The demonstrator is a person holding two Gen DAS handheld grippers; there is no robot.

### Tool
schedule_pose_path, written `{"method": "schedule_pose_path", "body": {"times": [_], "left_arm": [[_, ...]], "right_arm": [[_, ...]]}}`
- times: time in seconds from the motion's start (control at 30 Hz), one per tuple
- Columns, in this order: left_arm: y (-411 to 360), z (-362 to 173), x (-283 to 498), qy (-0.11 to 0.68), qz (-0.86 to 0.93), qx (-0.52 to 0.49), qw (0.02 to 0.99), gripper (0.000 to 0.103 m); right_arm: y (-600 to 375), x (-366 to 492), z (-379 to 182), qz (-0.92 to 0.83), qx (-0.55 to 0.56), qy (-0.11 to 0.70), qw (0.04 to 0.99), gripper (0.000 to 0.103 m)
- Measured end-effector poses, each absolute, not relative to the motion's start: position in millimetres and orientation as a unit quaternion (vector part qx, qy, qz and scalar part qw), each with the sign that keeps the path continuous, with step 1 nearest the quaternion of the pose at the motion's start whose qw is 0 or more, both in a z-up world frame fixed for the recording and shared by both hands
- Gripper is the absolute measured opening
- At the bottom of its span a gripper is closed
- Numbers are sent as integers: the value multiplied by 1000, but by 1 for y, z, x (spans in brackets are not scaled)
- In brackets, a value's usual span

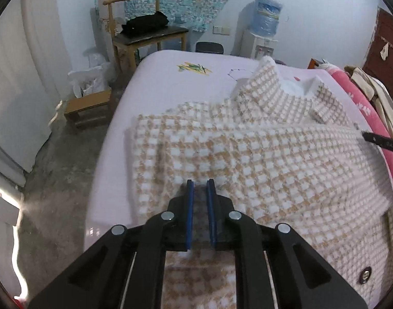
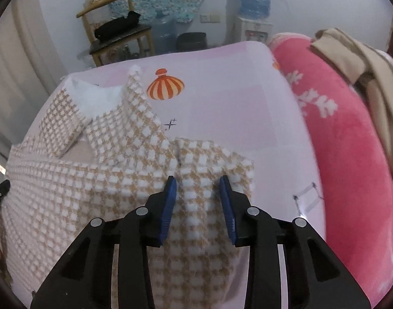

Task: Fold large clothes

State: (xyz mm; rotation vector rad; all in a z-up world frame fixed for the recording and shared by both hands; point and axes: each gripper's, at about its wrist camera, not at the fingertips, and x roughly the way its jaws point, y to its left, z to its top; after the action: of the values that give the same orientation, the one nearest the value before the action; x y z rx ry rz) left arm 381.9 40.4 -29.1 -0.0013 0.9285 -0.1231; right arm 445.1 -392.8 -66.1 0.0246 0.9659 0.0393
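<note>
Broadly, a pale pink bed point(image 2: 222, 108) carries the tan-and-white checked coat point(image 1: 248, 154), spread flat with its collar point(image 1: 271, 90) raised at the far end and a pink blanket point(image 2: 351, 154) alongside. Over its near edge the left gripper point(image 1: 200, 188) shows only a narrow gap with checked fabric between its blue pads, though a firm pinch cannot be confirmed. Wider apart, the right gripper point(image 2: 198, 184) straddles a folded flap of coat without closing on it.

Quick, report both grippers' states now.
Left gripper: narrowly open, holding nothing, over the beige-and-white checked fleece jacket.
Right gripper: open wide, empty, straddling the jacket's folded sleeve edge.
</note>
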Motion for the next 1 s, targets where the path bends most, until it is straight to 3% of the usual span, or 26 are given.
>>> {"method": "schedule_pose_path", "body": {"times": [0.07,0.17,0.33,0.47,0.6,0.67,0.83,1.0], "left_arm": [[44,-15,372,427,-71,-1,901,11],[36,-2,355,416,-112,11,903,11],[22,-36,353,456,-103,40,883,18],[29,-13,338,435,-106,11,894,19],[16,-19,324,444,-116,35,888,35],[9,-40,324,465,-96,58,878,35],[16,-14,296,449,-88,41,888,39],[28,7,245,434,-91,41,895,54]], "right_arm": [[-375,419,-48,63,6,447,892,34],[-340,383,-37,118,-28,426,896,42],[-304,366,-87,111,-111,466,871,43],[-298,351,-65,96,-98,454,880,43],[-275,342,-77,112,-119,464,871,46],[-272,345,-92,104,-125,467,869,47],[-287,320,-59,76,-68,462,881,47],[-291,239,-46,68,-57,454,887,64]]}}
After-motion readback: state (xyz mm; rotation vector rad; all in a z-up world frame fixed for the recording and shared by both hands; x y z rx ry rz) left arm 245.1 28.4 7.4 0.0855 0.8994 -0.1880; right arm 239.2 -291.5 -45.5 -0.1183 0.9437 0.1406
